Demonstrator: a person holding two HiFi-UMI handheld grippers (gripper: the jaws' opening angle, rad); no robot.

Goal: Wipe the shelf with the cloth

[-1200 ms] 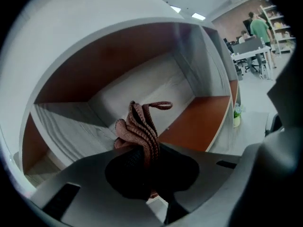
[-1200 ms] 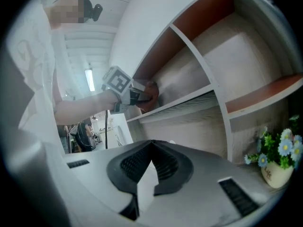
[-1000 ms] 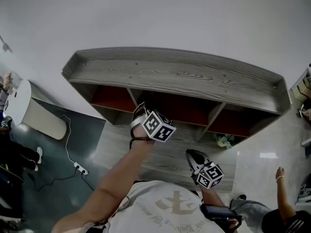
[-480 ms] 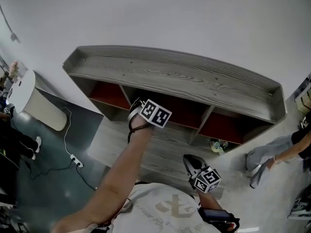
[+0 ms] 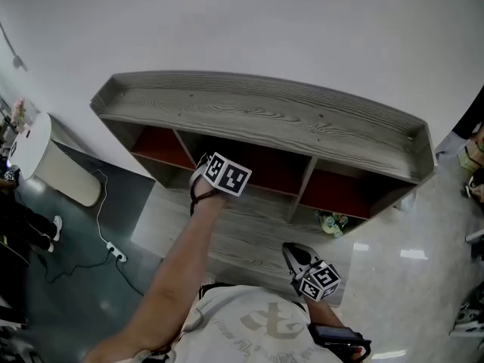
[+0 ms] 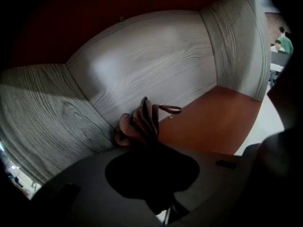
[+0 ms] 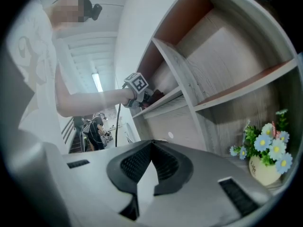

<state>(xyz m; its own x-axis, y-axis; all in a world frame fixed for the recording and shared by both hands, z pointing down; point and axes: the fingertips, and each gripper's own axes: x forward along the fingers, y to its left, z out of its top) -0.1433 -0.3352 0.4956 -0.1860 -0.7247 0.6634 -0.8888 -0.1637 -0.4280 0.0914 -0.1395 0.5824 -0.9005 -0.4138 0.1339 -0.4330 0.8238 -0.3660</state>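
The left gripper (image 6: 144, 141) had its jaws pinched tight on a bunched, brownish-pink knitted cloth (image 6: 138, 121), reaching into the middle upper compartment of the long grey wood-grain shelf unit (image 5: 265, 112), at about eleven o'clock from the person's chest. The wad stuck out past the jaw tips and pressed against a grey wood-grain panel (image 6: 151, 65) right where it met a red-brown panel (image 6: 213, 122). A small loop of the cloth poked out toward three o'clock.

The right gripper (image 7: 151, 144) hung low at about five o'clock from the left one, jaws together with nothing between them, well clear of the shelf.

From where I stood, the trouble looked likely to come from the cloth itself. It was so bunched that only a small patch met the wood, so a pass could leave streaks and untouched corners. If the person pushed harder to make up for that, the hard jaw tips might scrape the panel. The loose loop could catch on an edge and drag the cloth out of the grip. The compartment was tight, too, and a wide sweep could knock the marker cube against the divider. Down at two o'clock from the right gripper stood a little pot of blue and white flowers (image 7: 266, 148), which a careless swing of that idle hand could tip.
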